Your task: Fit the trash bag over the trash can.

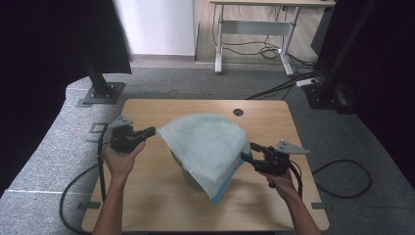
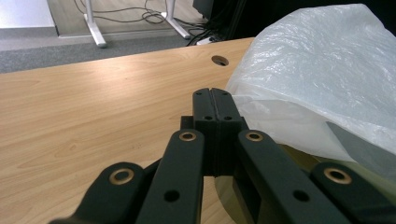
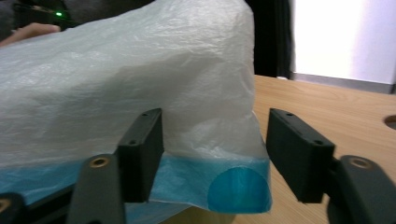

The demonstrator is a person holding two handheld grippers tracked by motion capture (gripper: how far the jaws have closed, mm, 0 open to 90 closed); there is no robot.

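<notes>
A thin white plastic bag with a blue band along its edge lies draped over an olive container on the middle of the wooden table. My left gripper is at the bag's left corner, which rises to its tip. In the left gripper view the jaws are shut, with the bag meeting them on the right. My right gripper is at the bag's right side. Its jaws stand open astride the bag's edge, and their pads do not press on it.
A round hole sits near the table's far edge. Black frame posts stand on the grey carpet to the left and right. A white-legged desk and floor cables lie beyond and to the right.
</notes>
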